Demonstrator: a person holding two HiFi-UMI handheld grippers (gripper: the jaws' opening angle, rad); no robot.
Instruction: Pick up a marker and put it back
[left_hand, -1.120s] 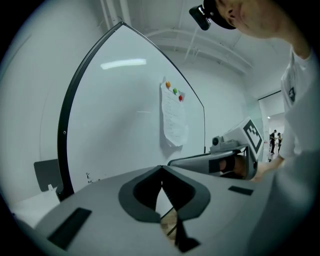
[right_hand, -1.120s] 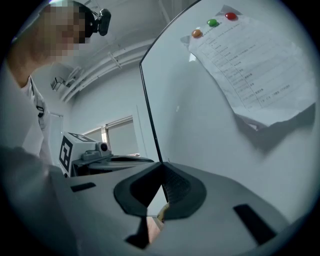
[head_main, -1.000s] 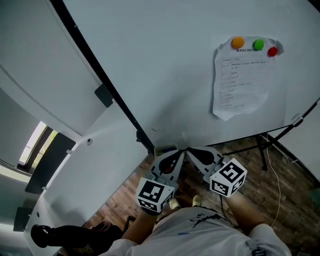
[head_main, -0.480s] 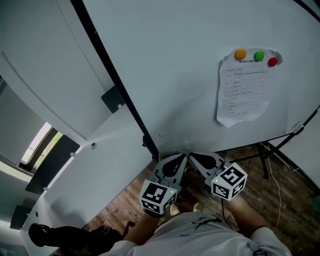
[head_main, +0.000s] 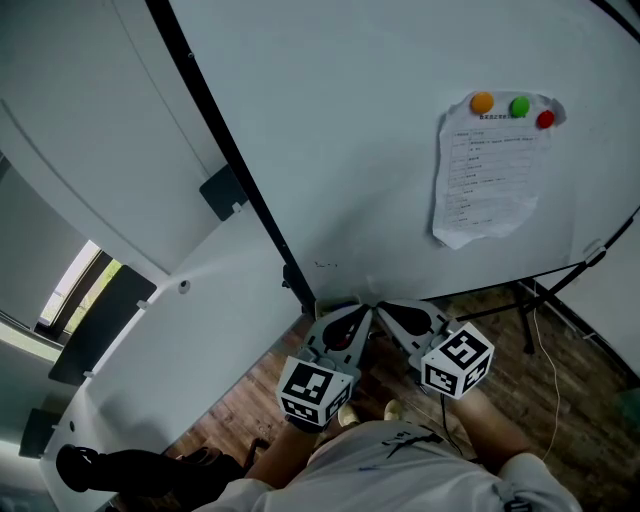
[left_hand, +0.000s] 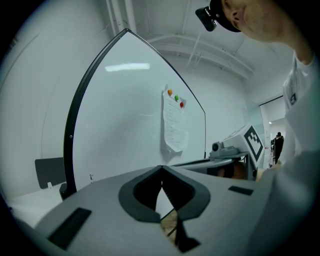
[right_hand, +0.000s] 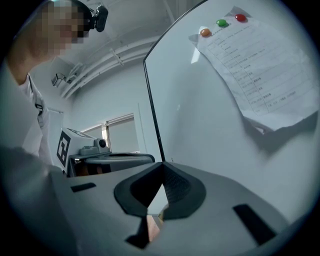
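No marker shows in any view. My left gripper (head_main: 362, 313) and right gripper (head_main: 385, 311) are held side by side in front of the lower edge of a large whiteboard (head_main: 380, 150), tips nearly touching each other. Both are shut with nothing between the jaws. In the left gripper view the left gripper (left_hand: 161, 168) has its jaws meeting at a point, with the whiteboard (left_hand: 130, 125) behind. The right gripper (right_hand: 162, 164) looks the same in the right gripper view, facing the whiteboard (right_hand: 210, 115).
A printed sheet (head_main: 490, 165) hangs on the board under orange (head_main: 482, 102), green (head_main: 518, 105) and red (head_main: 545, 119) magnets. The board's black frame (head_main: 230, 170) runs diagonally at left. A stand leg (head_main: 520, 300) and cable lie on the wooden floor (head_main: 250, 400). A dark object (head_main: 130, 470) sits bottom left.
The head view has shifted slightly, so the board and sheet sit a little differently in the picture. Both grippers stay in the same place, shut.
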